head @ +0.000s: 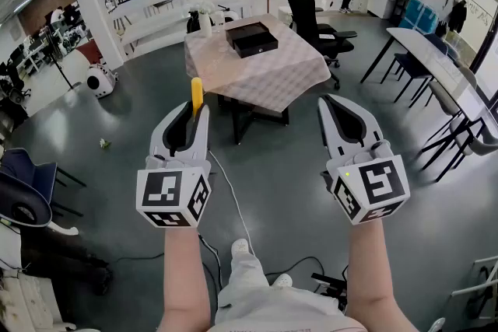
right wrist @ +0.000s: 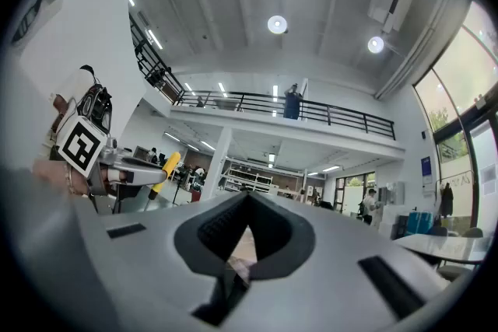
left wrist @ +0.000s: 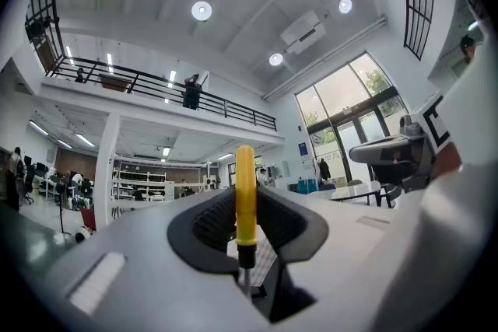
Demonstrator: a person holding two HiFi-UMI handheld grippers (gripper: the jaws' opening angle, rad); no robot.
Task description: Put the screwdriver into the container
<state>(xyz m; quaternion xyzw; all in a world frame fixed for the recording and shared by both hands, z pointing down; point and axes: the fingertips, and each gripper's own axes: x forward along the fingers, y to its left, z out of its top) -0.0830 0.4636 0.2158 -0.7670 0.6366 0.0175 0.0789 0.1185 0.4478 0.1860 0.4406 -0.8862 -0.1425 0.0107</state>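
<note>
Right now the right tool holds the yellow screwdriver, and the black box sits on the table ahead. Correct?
Not quite: the left tool holds the screwdriver, as the left gripper view shows. The right tool is shut with nothing in it. The black box does sit on the table ahead.

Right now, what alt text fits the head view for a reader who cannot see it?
The left gripper grips a yellow-handled screwdriver, handle sticking up past its jaw tips, while the right gripper is shut and empty. Both are held out over a grey floor, short of a cloth-covered table carrying the black container.
</note>
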